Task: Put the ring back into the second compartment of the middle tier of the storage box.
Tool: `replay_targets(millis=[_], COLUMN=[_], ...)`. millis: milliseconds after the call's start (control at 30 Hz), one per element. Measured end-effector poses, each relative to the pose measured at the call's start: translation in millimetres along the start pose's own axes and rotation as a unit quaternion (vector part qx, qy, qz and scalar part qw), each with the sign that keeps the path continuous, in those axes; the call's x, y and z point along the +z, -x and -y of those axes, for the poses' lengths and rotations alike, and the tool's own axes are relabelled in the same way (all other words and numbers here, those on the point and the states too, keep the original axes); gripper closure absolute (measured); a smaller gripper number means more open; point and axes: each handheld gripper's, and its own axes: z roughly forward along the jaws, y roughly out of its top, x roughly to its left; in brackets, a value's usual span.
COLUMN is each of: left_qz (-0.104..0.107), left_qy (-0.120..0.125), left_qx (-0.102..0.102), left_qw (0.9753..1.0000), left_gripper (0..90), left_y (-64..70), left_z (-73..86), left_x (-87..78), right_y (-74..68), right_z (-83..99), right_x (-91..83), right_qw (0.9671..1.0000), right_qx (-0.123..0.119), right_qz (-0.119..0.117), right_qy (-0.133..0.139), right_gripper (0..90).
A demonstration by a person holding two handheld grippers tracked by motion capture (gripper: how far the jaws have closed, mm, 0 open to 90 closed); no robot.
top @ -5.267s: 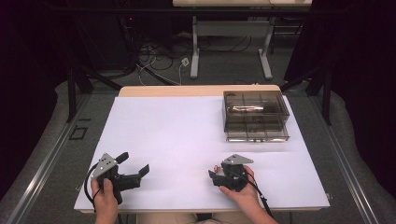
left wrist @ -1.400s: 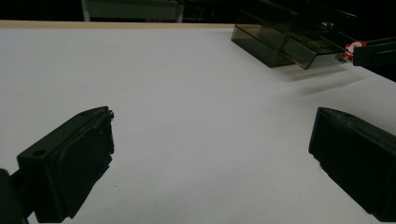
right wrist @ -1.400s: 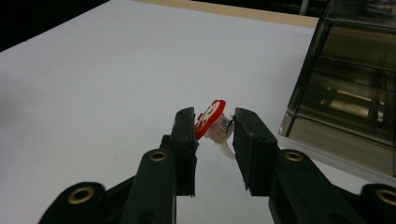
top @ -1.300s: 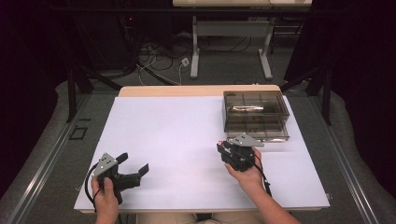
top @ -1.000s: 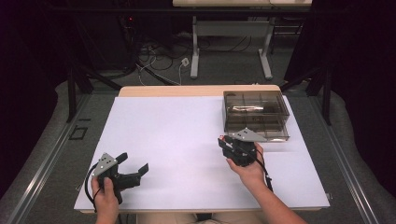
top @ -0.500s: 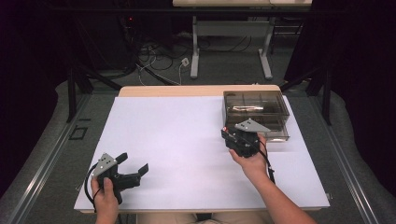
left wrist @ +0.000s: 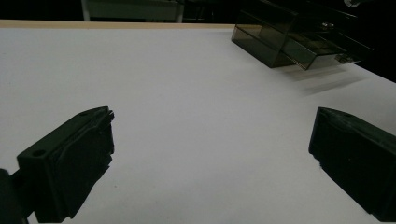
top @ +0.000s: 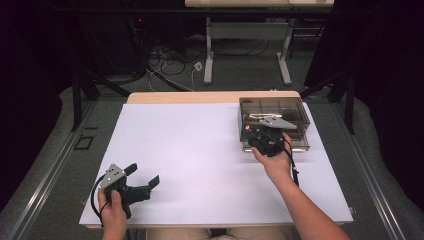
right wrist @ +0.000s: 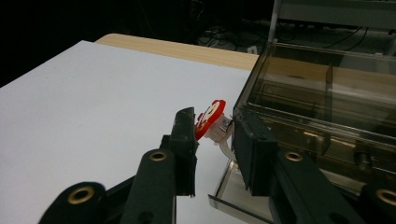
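My right gripper [right wrist: 212, 127] is shut on a small piece with a round red top and a white base [right wrist: 210, 119], held above the table. It hovers at the front left corner of a smoky clear plastic box [right wrist: 317, 93], whose low drawer [right wrist: 224, 196] stands pulled out just below the jaws. In the high view the right gripper [top: 249, 131] is at that box [top: 272, 106], far right on the table. My left gripper [top: 145, 175] rests near the front left edge, open and holding nothing. The left gripper [left wrist: 210, 149] looks across bare white surface toward the box [left wrist: 280, 39].
A white sheet [top: 190, 150] covers the table, with a strip of wood [top: 200, 96] showing along the far edge. Something pale lies inside the box [top: 257, 117]. Beyond the table are cables and white desk legs [top: 208, 55] on the floor.
The right gripper has travelled from the near middle of the table forward and right to the box's front left corner. The left gripper has stayed put.
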Motion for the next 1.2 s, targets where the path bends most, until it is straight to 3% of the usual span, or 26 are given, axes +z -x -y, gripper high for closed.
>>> replay_targets(millis=[867, 1200], left_qz=[0.001, 0.001], left_qy=[0.001, 0.0], left_qx=[-0.003, -0.004], left_qw=[1.0, 1.0], left_gripper=[0.0, 0.0], left_y=[-0.3, -0.3], left_z=[0.2, 0.2], left_x=[-0.7, -0.4], right_y=[40.0, 52.2], right_z=[-4.7, -5.4], right_x=[0.5, 1.6], right_qw=[0.9983, 0.997], right_qx=[0.033, 0.035], right_qz=[0.027, 0.036], right_qy=[-0.038, -0.059], right_gripper=[70.3, 70.3])
